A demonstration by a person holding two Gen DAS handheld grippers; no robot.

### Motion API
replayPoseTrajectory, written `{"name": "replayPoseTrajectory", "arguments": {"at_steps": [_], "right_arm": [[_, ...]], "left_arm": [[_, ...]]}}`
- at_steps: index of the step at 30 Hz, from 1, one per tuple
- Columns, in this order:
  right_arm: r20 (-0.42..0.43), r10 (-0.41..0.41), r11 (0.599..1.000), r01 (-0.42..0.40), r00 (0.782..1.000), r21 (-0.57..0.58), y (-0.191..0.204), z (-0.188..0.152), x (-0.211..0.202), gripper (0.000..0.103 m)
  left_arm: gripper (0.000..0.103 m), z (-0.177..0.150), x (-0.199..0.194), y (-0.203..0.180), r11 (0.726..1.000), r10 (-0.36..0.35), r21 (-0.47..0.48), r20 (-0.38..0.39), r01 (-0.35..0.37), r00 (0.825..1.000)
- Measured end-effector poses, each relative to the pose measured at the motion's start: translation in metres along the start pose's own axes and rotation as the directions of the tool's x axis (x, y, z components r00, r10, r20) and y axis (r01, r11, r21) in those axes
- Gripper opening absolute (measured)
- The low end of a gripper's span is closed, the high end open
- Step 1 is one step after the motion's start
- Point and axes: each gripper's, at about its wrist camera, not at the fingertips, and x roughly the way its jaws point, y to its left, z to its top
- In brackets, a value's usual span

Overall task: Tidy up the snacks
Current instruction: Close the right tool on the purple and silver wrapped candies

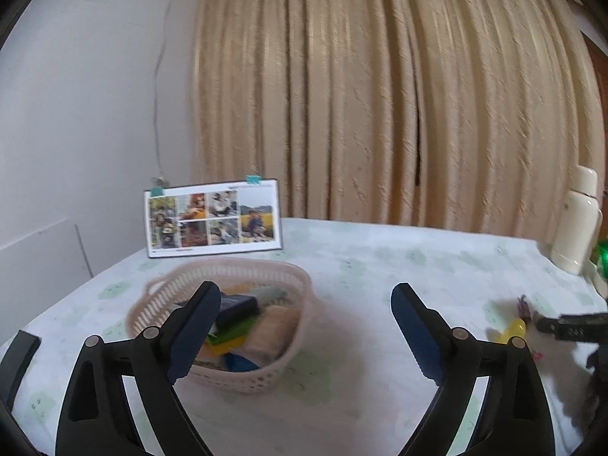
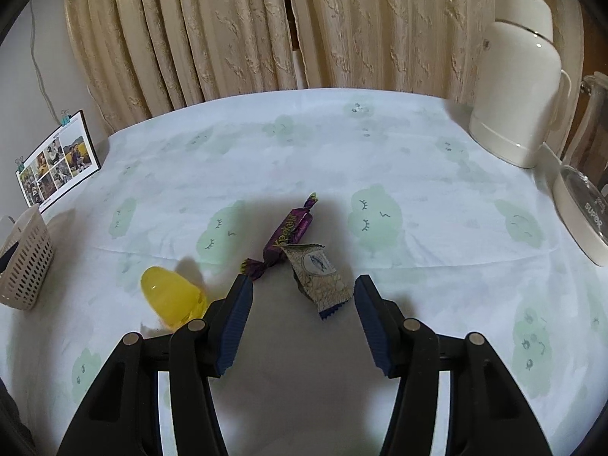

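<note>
Surface: table [image 2: 342,144] under a white cloth printed with pale green cloud faces; beige pleated curtain [image 1: 380,95] behind it, white wall to the left.
Left gripper [image 1: 306,328]: jaws spread wide, nothing between them, nothing touched; blue ribbed pads [image 1: 193,338] face each other above the cloth.
Basket [image 1: 163,300]: pale pink slotted plastic, standing on the cloth partly behind the left finger of the left gripper; it holds several snacks, among them a dark flat pack [image 1: 237,306], a green-and-yellow pack [image 1: 228,336] and a beige item; detail is blurred.
Right gripper [image 2: 302,304]: jaws at a moderate opening, holding nothing; fingertips low over the cloth, contact with the cloth cannot be told.
Patterned sachet [image 2: 321,279]: grey-green wrapper with a blue serrated edge, lying flat on the cloth just ahead of the right gripper's opening, nearer its right finger, not gripped.
Purple candy [image 2: 288,233]: twist-wrapped, lying diagonally; one side overlaps the sachet's far corner; its near twist end lies just beside the tip of the right gripper's left finger.
Yellow capsule [image 2: 173,296]: translucent, egg-shaped, on the cloth just left of the right gripper's left finger.
Photo card [image 1: 212,218]: collage standing upright at the table's far left edge, behind the basket, teal clips on top.
Thermos jug [image 2: 516,76]: white, upright at the far right of the table.
Glass jug [image 2: 585,190]: clear, white-based, just beside the thermos jug at the right edge.
</note>
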Motion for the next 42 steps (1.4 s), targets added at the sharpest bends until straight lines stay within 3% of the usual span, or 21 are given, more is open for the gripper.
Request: {"name": "replayPoseTrajectory", "arguments": {"at_steps": [13, 20, 42], "right_arm": [[-0.031, 0.001, 1.000, -0.001, 1.000, -0.001, 0.001, 0.005, 0.014, 0.052], [-0.047, -0.021, 1.000, 0.020, 0.999, -0.010, 0.000, 0.008, 0.020, 0.026], [-0.009, -0.009, 1.000, 0.009, 1.000, 0.003, -0.003, 0.002, 0.008, 0.021]], "left_arm": [[0.094, -0.009, 0.010, -0.029, 0.991, -0.097, 0.088, -0.080, 0.104, 0.992], [0.094, -0.013, 0.017, -0.035, 0.985, -0.131, 0.093, -0.129, 0.144, 0.983], [0.094, -0.023, 0.039, -0.057, 0.969, -0.200, 0.093, -0.245, 0.228, 0.949]]}}
